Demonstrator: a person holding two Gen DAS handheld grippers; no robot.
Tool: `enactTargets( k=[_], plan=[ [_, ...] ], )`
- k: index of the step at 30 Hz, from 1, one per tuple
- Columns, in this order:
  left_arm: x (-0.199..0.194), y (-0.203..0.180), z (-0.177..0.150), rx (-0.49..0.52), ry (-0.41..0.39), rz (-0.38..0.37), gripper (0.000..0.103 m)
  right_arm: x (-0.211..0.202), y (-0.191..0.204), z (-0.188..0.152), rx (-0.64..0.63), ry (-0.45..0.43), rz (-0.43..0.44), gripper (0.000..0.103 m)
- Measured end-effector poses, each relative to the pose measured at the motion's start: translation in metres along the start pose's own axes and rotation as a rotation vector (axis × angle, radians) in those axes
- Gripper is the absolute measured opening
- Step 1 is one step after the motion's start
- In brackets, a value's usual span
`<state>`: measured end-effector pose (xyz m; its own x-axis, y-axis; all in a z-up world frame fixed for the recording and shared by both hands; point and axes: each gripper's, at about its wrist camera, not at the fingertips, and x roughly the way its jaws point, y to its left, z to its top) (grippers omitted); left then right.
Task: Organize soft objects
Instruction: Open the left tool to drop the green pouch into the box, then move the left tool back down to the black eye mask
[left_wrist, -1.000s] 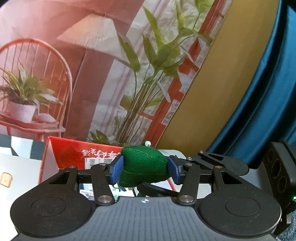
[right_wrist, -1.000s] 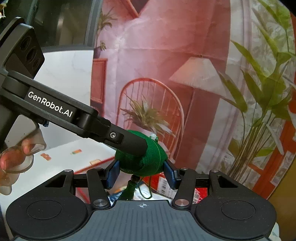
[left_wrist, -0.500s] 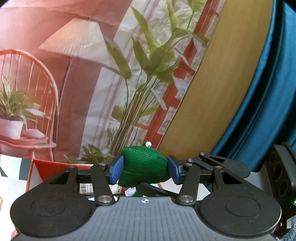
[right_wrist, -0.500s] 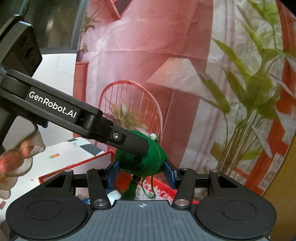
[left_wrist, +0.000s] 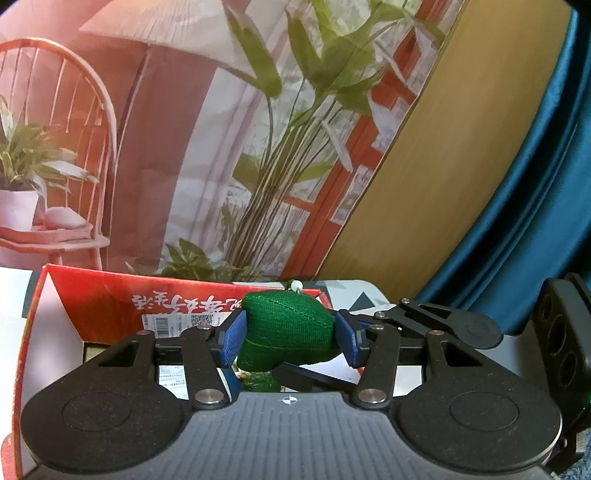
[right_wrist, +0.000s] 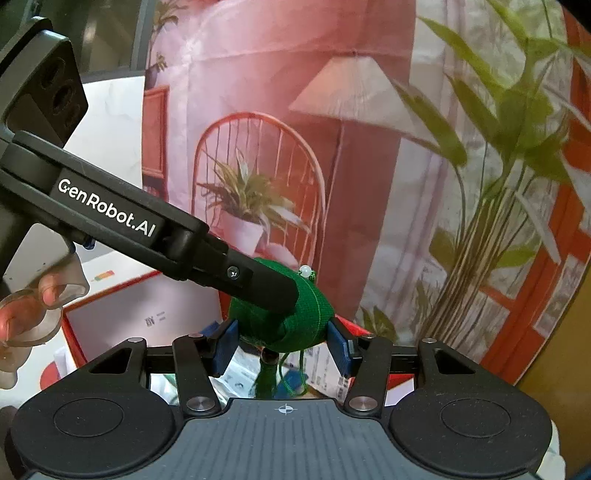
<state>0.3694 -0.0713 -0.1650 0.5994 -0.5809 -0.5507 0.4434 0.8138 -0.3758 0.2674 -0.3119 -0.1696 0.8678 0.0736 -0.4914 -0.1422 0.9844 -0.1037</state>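
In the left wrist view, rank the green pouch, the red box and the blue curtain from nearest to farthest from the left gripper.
1. Green pouch: clamped between the left gripper's jaws.
2. Red box: just beyond, below and left.
3. Blue curtain: background, far right.

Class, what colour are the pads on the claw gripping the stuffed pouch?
Blue pads; clearest in the left wrist view.

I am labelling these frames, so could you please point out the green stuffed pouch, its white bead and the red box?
green stuffed pouch (left_wrist: 286, 328), left wrist view, middle of its woven front.
white bead (right_wrist: 306, 271), right wrist view, on the bead atop the pouch.
red box (left_wrist: 99, 295), left wrist view, on its raised red flap.
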Motion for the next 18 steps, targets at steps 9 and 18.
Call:
enactTargets(
  k=[9,18],
  plan=[
    [0.020,0.000,0.003,0.031,0.016,0.030,0.056,0.023,-0.013,-0.007,0.045,0.090,-0.102,0.052],
    [-0.002,0.006,-0.006,0.072,0.000,0.115,0.056,0.014,-0.019,-0.019,0.086,0.120,-0.143,0.052]
  ],
)
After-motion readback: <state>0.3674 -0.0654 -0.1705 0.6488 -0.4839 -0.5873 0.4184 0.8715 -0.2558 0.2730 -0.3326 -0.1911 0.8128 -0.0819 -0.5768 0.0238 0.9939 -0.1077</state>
